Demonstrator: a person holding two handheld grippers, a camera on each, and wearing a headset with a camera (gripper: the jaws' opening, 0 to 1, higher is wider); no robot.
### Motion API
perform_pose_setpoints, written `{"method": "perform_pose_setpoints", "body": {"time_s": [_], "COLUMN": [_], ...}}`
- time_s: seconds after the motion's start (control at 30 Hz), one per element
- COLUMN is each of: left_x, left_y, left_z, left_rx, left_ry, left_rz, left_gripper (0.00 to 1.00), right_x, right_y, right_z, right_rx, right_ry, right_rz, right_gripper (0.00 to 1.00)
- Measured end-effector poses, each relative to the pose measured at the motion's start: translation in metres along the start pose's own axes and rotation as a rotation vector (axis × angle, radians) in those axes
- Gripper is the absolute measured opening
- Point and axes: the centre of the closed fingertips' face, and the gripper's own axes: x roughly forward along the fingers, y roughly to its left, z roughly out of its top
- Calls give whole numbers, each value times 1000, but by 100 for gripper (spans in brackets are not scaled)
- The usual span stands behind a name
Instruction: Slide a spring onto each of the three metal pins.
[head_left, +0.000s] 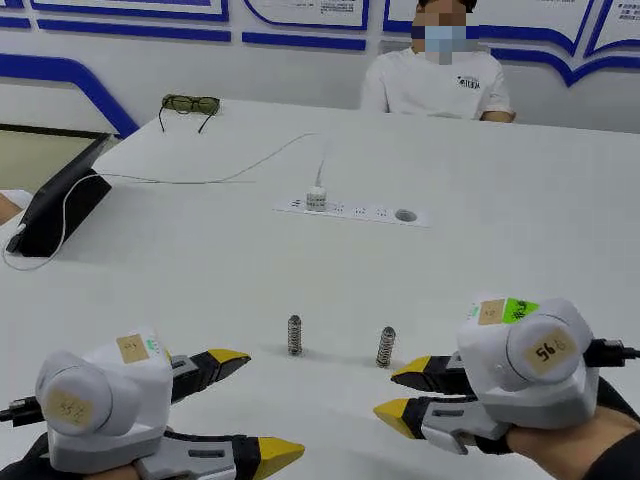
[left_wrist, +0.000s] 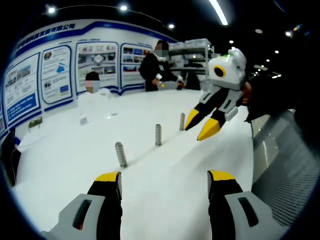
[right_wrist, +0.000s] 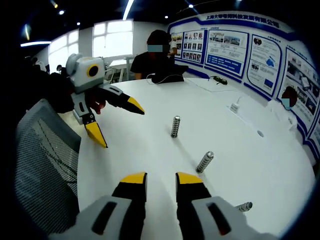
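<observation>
Head view. White table (head_left: 200, 260). The left gripper (head_left: 253, 405) is low at the near left edge, the right gripper (head_left: 400, 390) low at the near right, and both hover just above the tabletop with their yellow tips turned inward.

- Left gripper: jaws spread wide with nothing between them. Its own view shows the same broad gap.
- Right gripper: jaws only narrowly parted, with nothing between them. In the right gripper view the two tips sit close side by side.

Springs: the first spring (head_left: 294, 335) and second spring (head_left: 386, 346) stand upright on the table between the two grippers, apart from each other and touched by neither. In the left gripper view we count three in a row, with the third spring (left_wrist: 182, 121) farthest off, just beside the right gripper's tips. In the right gripper view the third one is nearest that gripper, off to its right, and looks tilted there, though the lens may be bending it. We cannot make out the pins inside the coils.

Far side of the table:
- a power strip (head_left: 350, 210) with a white plug in it
- a thin cable (head_left: 200, 182) running left to a dark tablet (head_left: 60, 200)
- a pair of glasses (head_left: 190, 103)
- a person (head_left: 435, 85) in a white shirt, seated opposite

A mesh chair (right_wrist: 45, 165) stands beside the table in the right gripper view.
</observation>
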Motion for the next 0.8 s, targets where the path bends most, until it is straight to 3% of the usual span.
{"method": "perform_pose_setpoints", "body": {"time_s": [0.3, 0.8], "left_x": [-2, -1], "left_y": [-2, -4], "left_z": [1, 3], "left_rx": [-1, 2], "left_ry": [0, 5], "left_rz": [2, 1], "left_gripper": [71, 72], "right_x": [-20, -61], "right_y": [-7, -39], "right_z": [-13, -39], "right_rx": [40, 122], "right_ry": [-27, -67], "right_rz": [-34, -146], "right_gripper": [26, 29]}}
